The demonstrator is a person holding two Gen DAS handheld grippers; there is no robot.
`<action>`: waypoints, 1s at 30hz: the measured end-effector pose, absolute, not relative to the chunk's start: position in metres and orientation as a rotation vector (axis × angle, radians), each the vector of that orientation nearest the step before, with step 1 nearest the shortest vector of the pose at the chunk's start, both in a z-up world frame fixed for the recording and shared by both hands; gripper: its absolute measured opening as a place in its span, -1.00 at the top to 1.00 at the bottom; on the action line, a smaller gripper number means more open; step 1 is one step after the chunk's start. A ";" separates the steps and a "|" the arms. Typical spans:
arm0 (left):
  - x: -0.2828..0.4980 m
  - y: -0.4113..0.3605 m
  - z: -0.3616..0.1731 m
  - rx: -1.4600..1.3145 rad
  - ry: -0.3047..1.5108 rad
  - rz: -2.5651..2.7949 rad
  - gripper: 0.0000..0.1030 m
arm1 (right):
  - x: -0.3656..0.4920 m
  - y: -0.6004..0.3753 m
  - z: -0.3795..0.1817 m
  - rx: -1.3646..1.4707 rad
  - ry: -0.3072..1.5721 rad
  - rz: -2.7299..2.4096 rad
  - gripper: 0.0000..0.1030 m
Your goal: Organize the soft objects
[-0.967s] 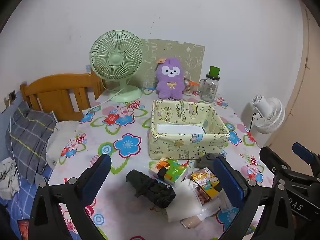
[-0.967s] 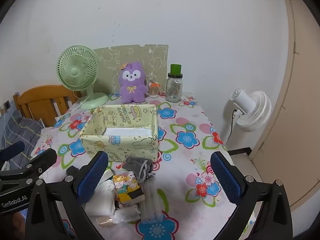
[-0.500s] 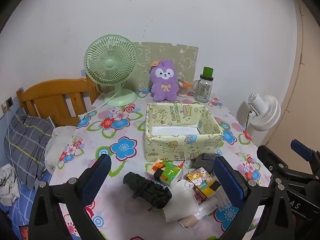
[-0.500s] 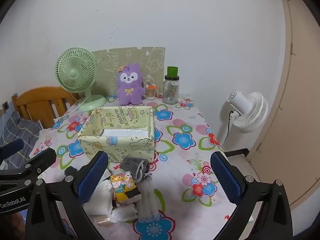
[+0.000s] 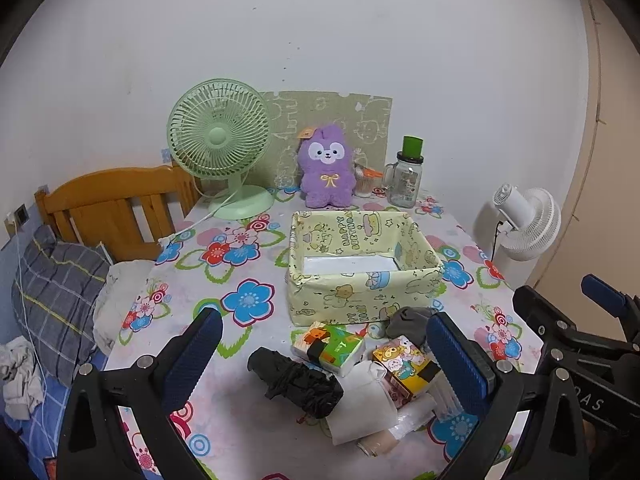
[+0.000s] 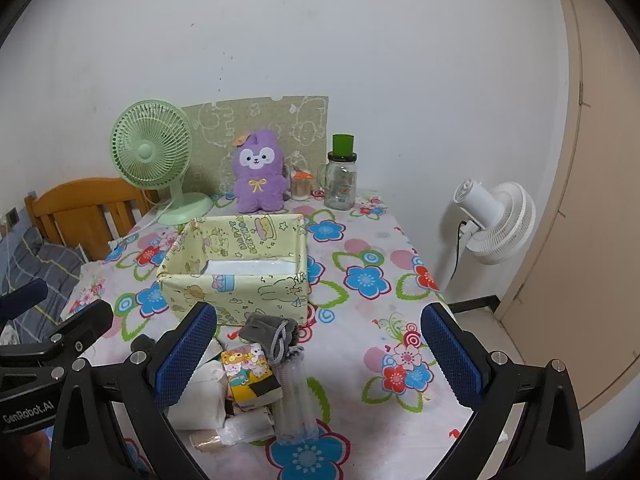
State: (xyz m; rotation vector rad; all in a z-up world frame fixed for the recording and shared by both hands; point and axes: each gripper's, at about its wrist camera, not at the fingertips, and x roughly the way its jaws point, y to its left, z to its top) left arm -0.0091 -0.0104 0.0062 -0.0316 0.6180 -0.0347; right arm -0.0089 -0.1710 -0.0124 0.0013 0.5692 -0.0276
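White wall behind, flowered bench below, bed off the left edge. Heaped at the near edge, left to right: black bundle, green tissue pack, white cloth, yellow pack, grey pouch, clear tubes; all just short of the open box. Likely trouble: snagging the pouch cord and dragging neighbours along; nudging the tubes or the roll off the near edge; pinching two items at once, so tightly packed; a limp bundle sagging and catching the box rim. Left tongs: spread wide, holding nothing, touching nothing, hovering over the heap. Right tongs: likewise wide apart, empty, clear of everything.
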 end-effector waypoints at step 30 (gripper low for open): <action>-0.012 -0.010 0.008 -0.007 0.589 -0.018 -0.98 | -0.010 -0.171 -0.009 0.004 0.555 0.012 -0.99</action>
